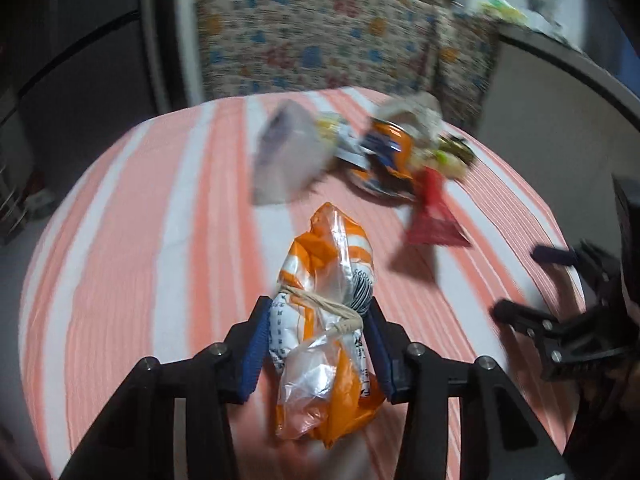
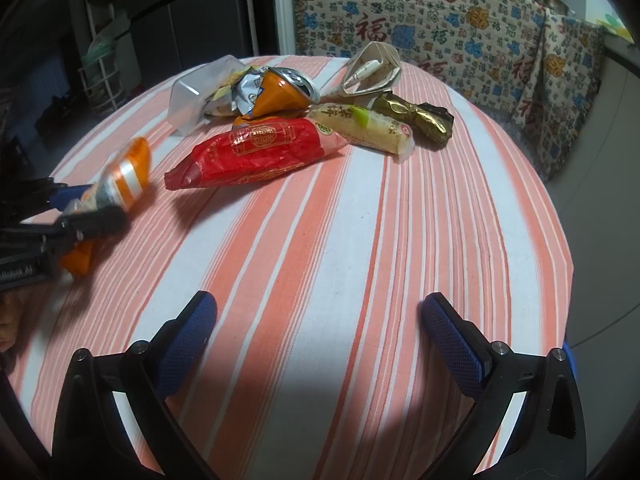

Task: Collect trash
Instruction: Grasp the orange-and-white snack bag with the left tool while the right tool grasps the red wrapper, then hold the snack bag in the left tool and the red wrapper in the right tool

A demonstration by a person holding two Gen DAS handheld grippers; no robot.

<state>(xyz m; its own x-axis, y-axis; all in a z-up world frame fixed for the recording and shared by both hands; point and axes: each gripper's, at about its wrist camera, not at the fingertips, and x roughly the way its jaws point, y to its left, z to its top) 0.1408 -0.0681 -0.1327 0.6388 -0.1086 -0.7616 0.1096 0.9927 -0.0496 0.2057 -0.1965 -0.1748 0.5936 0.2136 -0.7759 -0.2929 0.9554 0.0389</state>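
Note:
My left gripper (image 1: 318,312) is shut on an orange and white plastic wrapper (image 1: 328,264) tied with a rubber band, held above the striped tablecloth (image 1: 160,240). It also shows, blurred, in the right wrist view (image 2: 120,176). My right gripper (image 2: 318,312) is open and empty over the near part of the table. A pile of trash lies at the far side: a red wrapper (image 2: 256,152), a crushed orange can (image 2: 280,90), a clear bag (image 2: 196,96), a pale yellow wrapper (image 2: 368,128), a gold wrapper (image 2: 416,114) and a folded paper cone (image 2: 372,68).
The round table's edge (image 2: 560,240) curves down the right side. A patterned cloth (image 2: 440,20) covers furniture behind the table. A dark cabinet (image 2: 192,8) and a wire rack (image 2: 100,68) stand at the back left. The right gripper shows at the right edge of the left wrist view (image 1: 560,320).

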